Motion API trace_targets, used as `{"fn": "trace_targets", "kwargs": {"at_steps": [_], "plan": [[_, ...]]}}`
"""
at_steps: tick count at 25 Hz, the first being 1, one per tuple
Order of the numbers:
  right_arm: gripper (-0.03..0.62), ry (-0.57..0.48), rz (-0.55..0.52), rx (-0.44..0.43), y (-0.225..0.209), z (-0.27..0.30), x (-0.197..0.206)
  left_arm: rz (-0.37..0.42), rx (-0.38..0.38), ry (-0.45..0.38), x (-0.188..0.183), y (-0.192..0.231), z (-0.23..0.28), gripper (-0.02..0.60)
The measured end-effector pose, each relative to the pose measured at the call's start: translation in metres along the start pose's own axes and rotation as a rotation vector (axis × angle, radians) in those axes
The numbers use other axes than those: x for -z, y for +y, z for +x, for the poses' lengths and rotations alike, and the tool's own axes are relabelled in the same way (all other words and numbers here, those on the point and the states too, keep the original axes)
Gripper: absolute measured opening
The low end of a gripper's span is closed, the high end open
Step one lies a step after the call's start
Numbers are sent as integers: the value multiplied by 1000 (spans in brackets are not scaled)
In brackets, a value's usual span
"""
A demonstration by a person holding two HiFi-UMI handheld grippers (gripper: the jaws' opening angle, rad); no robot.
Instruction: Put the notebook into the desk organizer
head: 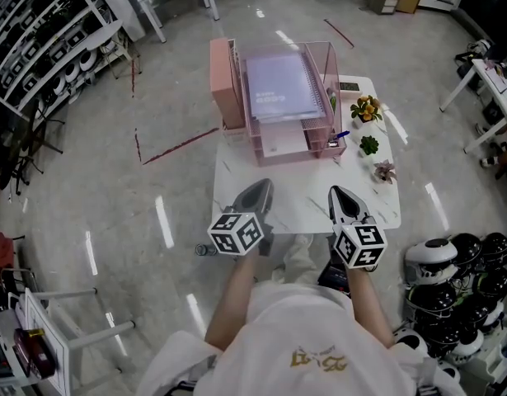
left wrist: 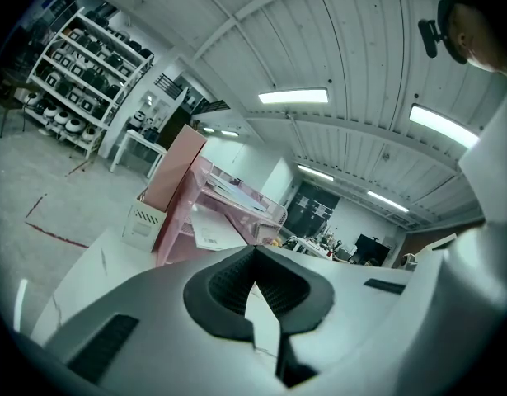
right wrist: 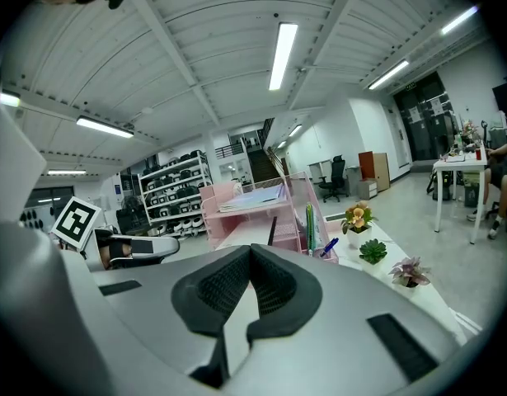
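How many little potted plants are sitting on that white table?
3, lined along the table's right edge beside the pink desk organizer: an orange-flowered plant farthest back, a green succulent in the middle, a purplish-leaved plant nearest. None seems hidden.

We can read no word or number anywhere. The lilac notebook (head: 282, 85) on the top tray of the pink desk organizer (head: 224, 77) has a line of print on its cover, too small to make out. The white shirt (head: 278, 328) carries a gold emblem whose letters we cannot tell. The left cube (head: 236, 233) and the right cube (head: 358, 246) bear black-and-white square markers, patterns rather than letters. A white sheet (left wrist: 210, 231) in the organizer shows a small dark label, unreadable.
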State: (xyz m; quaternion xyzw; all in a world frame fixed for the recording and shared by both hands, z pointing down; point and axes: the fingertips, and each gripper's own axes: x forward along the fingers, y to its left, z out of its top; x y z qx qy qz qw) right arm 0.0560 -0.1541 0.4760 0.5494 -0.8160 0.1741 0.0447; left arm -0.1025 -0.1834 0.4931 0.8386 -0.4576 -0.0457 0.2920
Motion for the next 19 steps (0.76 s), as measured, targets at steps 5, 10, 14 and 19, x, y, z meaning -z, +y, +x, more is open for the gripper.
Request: {"fn": "trace_targets", "kwargs": {"at_steps": [5,10,14,19], "plan": [[9,0,1,-2,2,2,-1,-31,-12,0,0,7,-1,15],[9,7,6,0,3,2,3,-55,-1,1,0,8,1,15],[9,10,10,5,0,3,4,-72,2,4,3,11,3,15],[9,10,20,12,-3,6,4,-83,4,1,0,14,6,15]]}}
